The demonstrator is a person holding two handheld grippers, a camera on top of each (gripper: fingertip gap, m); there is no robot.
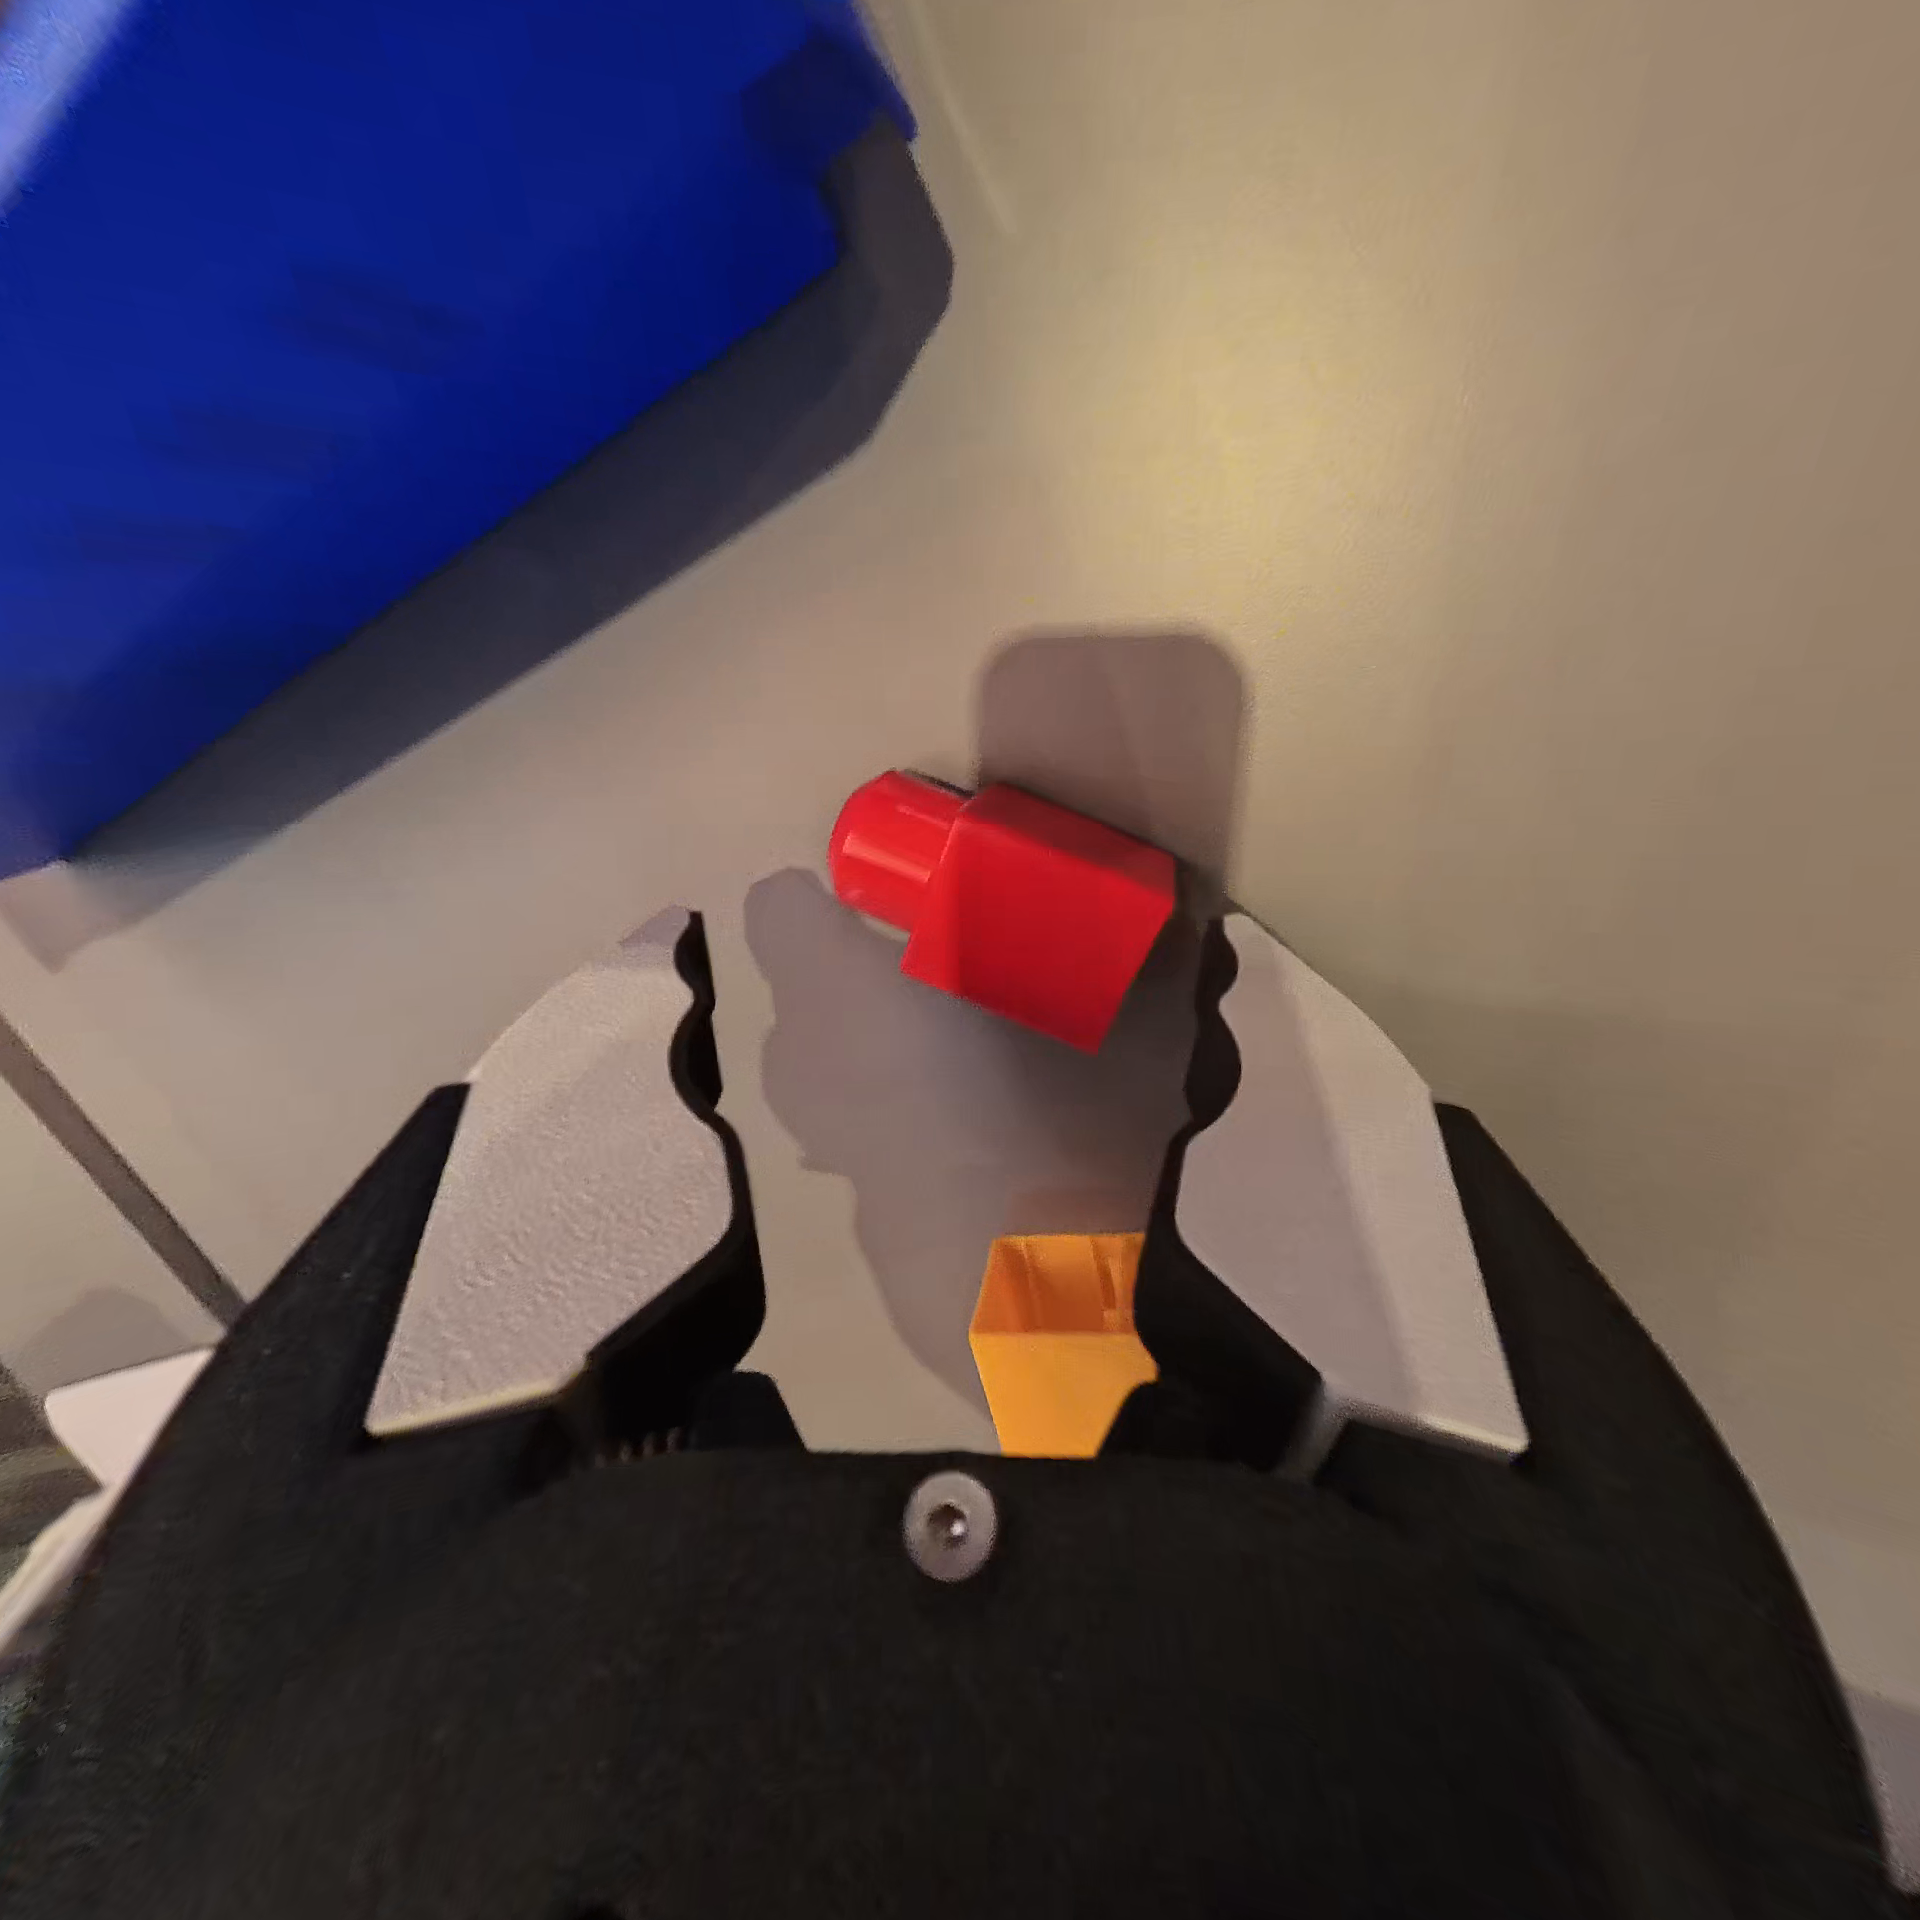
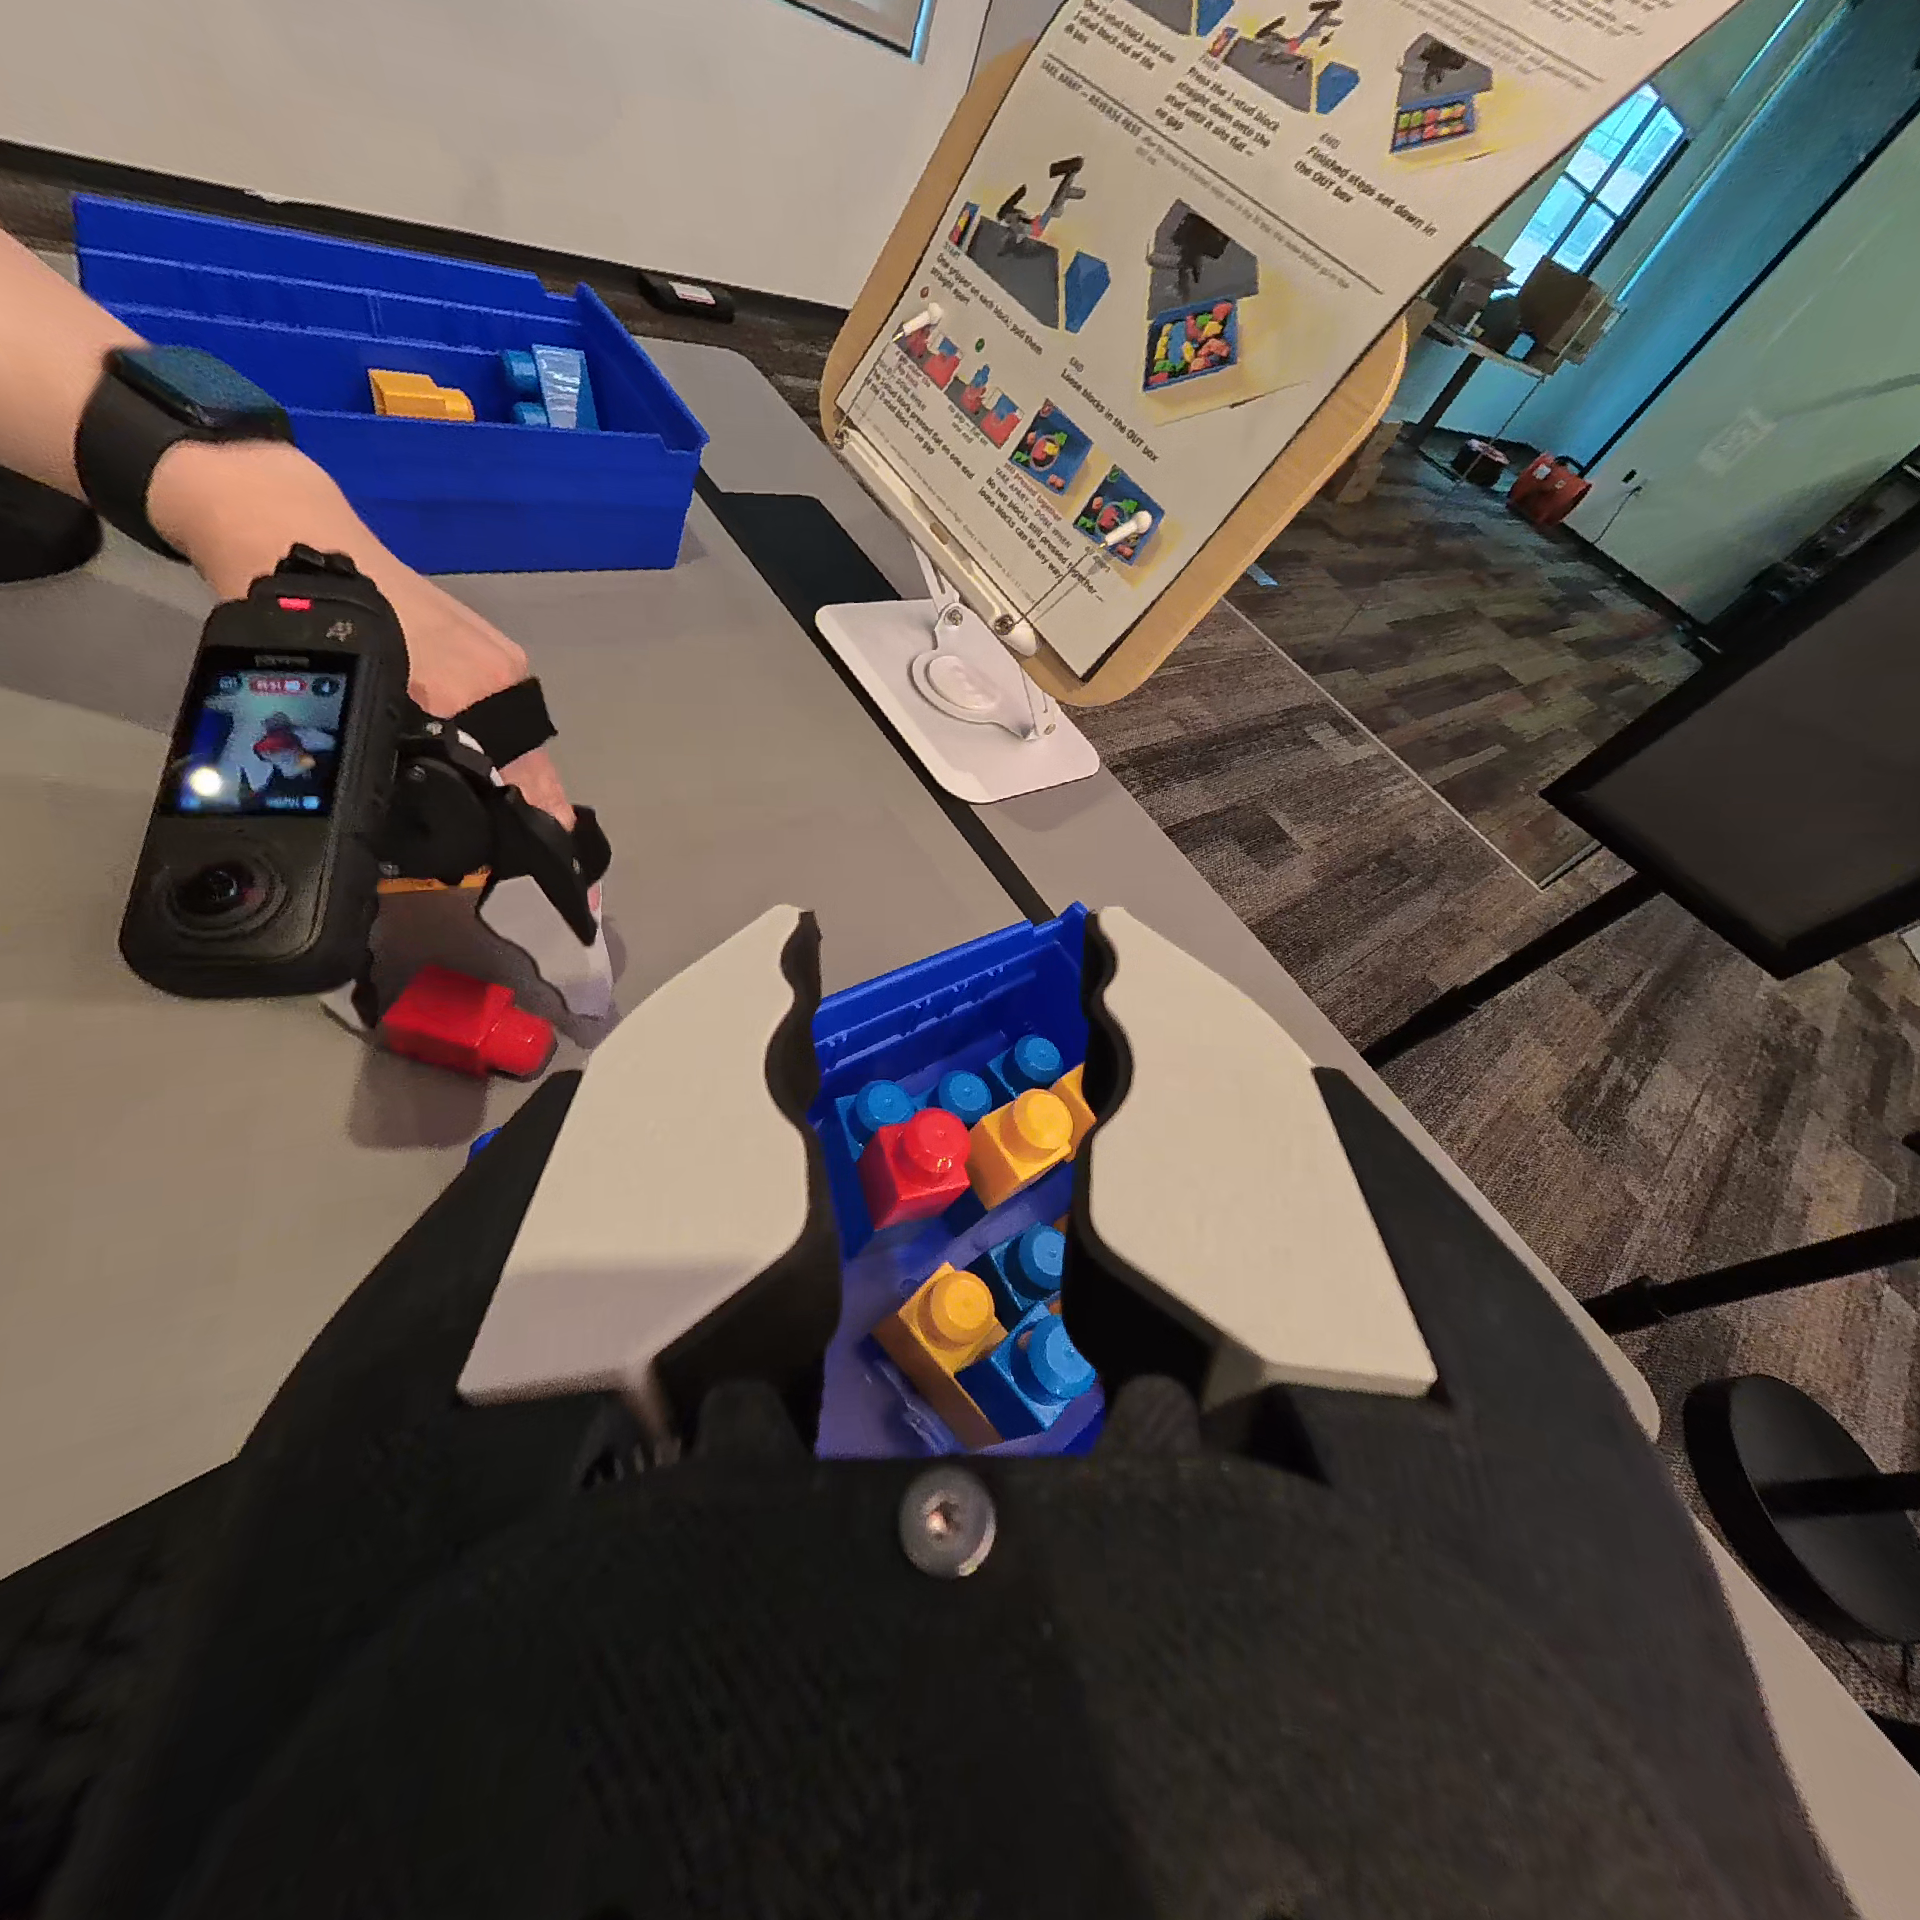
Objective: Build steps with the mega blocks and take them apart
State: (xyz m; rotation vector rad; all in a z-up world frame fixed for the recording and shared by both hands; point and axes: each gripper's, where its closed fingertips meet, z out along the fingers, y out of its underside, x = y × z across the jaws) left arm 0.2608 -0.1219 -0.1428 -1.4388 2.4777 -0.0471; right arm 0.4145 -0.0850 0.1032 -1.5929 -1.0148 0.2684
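A red one-stud block (image 1: pixel 1013 914) lies on its side on the grey table (image 1: pixel 1455 520), between the tips of my open left gripper (image 1: pixel 956 928) and closer to the right finger. An orange block (image 1: pixel 1060 1340) shows low between the fingers, by the right finger's base; I cannot tell if it touches. In the right wrist view the left gripper (image 2: pixel 483 961) stands over the red block (image 2: pixel 468 1023). My right gripper (image 2: pixel 945 920) is open and empty, above a blue bin (image 2: pixel 935 987) that holds several blue, orange and red blocks (image 2: pixel 920 1164).
A second blue bin (image 2: pixel 416 488) at the table's far side holds an orange block (image 2: pixel 416 395) and a blue block (image 2: pixel 551 390); it also shows in the left wrist view (image 1: pixel 364 364). An instruction board on a white stand (image 2: pixel 966 717) stands by the table's right edge. The grippers' ends are close to 30 centimetres from one another.
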